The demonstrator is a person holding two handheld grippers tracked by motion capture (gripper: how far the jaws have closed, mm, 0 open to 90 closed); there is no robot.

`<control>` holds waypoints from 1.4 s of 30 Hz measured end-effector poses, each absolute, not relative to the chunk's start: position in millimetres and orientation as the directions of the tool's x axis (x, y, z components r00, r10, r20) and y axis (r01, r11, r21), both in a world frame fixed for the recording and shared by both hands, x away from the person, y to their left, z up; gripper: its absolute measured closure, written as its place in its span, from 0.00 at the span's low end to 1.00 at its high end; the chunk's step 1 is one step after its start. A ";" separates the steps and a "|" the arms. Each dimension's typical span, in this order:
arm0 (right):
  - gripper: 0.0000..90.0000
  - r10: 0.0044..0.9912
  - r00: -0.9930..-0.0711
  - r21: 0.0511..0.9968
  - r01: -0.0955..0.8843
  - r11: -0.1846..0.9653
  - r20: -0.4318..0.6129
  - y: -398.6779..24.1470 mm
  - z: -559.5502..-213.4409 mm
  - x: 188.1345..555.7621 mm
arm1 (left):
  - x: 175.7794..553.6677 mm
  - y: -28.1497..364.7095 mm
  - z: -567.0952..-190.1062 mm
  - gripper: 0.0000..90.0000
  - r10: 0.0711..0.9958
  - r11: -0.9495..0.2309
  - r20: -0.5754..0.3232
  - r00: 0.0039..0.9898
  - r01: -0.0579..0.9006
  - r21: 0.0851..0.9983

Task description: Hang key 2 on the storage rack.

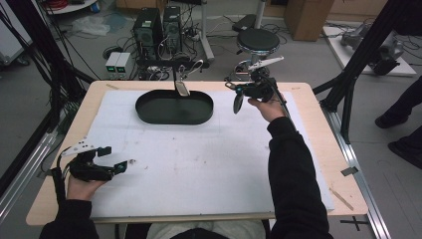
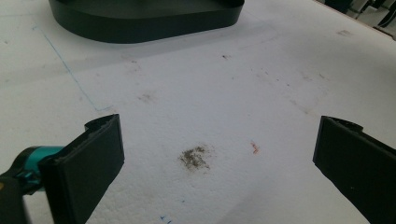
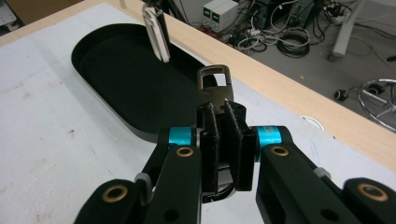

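My right gripper [image 1: 247, 90] hovers just right of a black oval tray [image 1: 171, 120], near the table's far edge. It is shut on a dark flat metal piece [image 3: 214, 86] with a rectangular loop at its top end; that piece [image 1: 238, 103] hangs down below the jaws. A shiny silver metal piece [image 1: 182, 88] stands tilted at the tray's far rim, and the right gripper view has it [image 3: 157, 31] above the tray [image 3: 116, 70]. My left gripper [image 1: 115, 159] rests low at the near left of the white mat, open, and its jaws [image 2: 219, 140] have nothing between them.
The white foam mat [image 1: 199, 159] covers most of the wooden table [image 1: 318, 129]. A brown smudge [image 2: 194, 157] marks the mat ahead of the left gripper, with the tray [image 2: 140, 25] beyond. Past the far edge are computer towers [image 1: 157, 27], cables and a stool [image 1: 258, 41].
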State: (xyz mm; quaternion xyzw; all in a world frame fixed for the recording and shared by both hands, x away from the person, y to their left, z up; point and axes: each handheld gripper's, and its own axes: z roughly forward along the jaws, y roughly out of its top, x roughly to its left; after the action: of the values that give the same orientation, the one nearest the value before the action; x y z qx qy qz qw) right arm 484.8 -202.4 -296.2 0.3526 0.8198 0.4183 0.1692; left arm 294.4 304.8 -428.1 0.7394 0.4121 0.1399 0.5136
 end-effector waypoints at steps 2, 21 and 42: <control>0.94 0.713 -0.701 0.805 0.427 0.413 0.006 -196.2 -293.2 485.5 | 294.2 305.2 -428.0 0.03 0.755 -0.134 -0.215 0.620 0.466 0.875; 0.94 0.665 -0.746 0.805 0.376 0.460 -0.032 -156.3 -272.9 495.7 | 294.6 305.5 -428.4 0.03 0.756 -0.130 -0.217 0.617 0.467 0.875; 0.94 0.658 -0.751 0.812 0.345 0.470 -0.061 -118.7 -264.3 516.9 | 295.8 305.9 -429.0 0.03 0.755 -0.129 -0.219 0.617 0.468 0.874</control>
State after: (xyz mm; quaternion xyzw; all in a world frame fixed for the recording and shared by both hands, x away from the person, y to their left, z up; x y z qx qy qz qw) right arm 516.9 -118.7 -264.3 0.2997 0.8368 0.4185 0.1865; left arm 295.8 305.9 -429.0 0.7382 0.4145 0.1397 0.5135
